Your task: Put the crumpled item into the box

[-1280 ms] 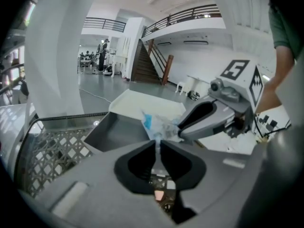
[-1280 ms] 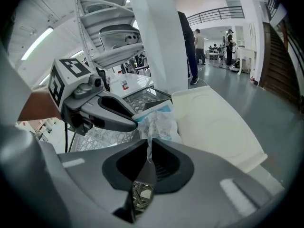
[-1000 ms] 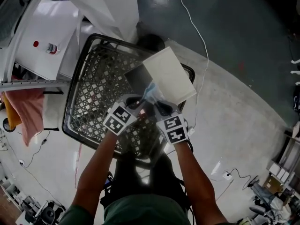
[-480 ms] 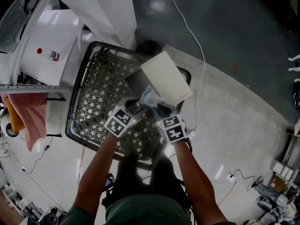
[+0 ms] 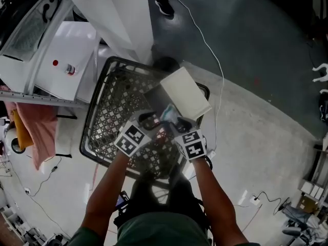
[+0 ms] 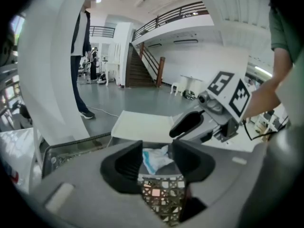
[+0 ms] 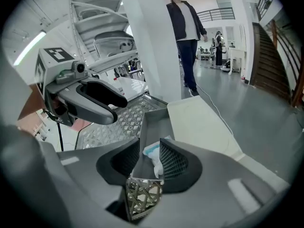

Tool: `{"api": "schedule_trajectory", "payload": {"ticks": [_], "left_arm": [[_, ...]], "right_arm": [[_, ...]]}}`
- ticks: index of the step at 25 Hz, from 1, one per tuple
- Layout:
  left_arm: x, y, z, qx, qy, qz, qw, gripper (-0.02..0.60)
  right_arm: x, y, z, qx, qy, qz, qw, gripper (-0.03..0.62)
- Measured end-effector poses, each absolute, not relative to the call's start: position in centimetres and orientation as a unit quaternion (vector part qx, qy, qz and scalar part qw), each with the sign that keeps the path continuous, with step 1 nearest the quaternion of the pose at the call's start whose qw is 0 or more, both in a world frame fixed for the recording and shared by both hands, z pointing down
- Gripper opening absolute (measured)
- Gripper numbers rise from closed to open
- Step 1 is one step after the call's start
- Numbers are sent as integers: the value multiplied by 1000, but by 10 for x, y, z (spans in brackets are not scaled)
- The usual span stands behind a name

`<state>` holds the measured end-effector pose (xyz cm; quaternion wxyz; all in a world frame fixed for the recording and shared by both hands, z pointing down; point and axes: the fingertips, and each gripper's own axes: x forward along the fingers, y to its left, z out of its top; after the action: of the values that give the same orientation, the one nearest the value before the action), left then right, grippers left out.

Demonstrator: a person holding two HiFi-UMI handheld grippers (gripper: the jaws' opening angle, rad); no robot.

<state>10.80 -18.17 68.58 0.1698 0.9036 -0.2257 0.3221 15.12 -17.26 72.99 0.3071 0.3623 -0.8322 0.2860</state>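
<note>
The crumpled white-and-blue item lies in the open grey box, whose white lid is folded back to the right. The box sits inside a black mesh basket. My left gripper hovers at the box's near end, jaws opening, and the crumpled item shows just past its pads without being pressed. My right gripper is beside it, jaws also opening. In the right gripper view the box's near wall and the item stand between the jaws of the right gripper.
A white pillar rises behind the basket. A person stands on the grey floor beyond it, and a white cable runs past the box. A white unit and a pink cloth are at the left.
Both grippers' jaws have spread apart and let go of the crumpled item, which has dropped a little and now rests in the box. The view has shifted slightly.
</note>
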Motion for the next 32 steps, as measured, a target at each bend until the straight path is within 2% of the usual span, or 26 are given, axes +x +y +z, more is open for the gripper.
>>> {"api": "schedule_trajectory", "payload": {"ticks": [6,10,20,32], "left_arm": [[90,-179,614,919,-232,292,129,189],[73,-170,563,927,-242,268,97,158],[15,-136,430,938,-282,199,27,99],[-38,-68,306,938,-316,125,-65,87]], "right_arm": [[147,-180,655,387,-847,245,269,118],[143,-176,594,404,-860,198,239,8],[117,-146,441,407,-894,109,152,6],[75,-78,295,371,-924,-1,91,6]]}}
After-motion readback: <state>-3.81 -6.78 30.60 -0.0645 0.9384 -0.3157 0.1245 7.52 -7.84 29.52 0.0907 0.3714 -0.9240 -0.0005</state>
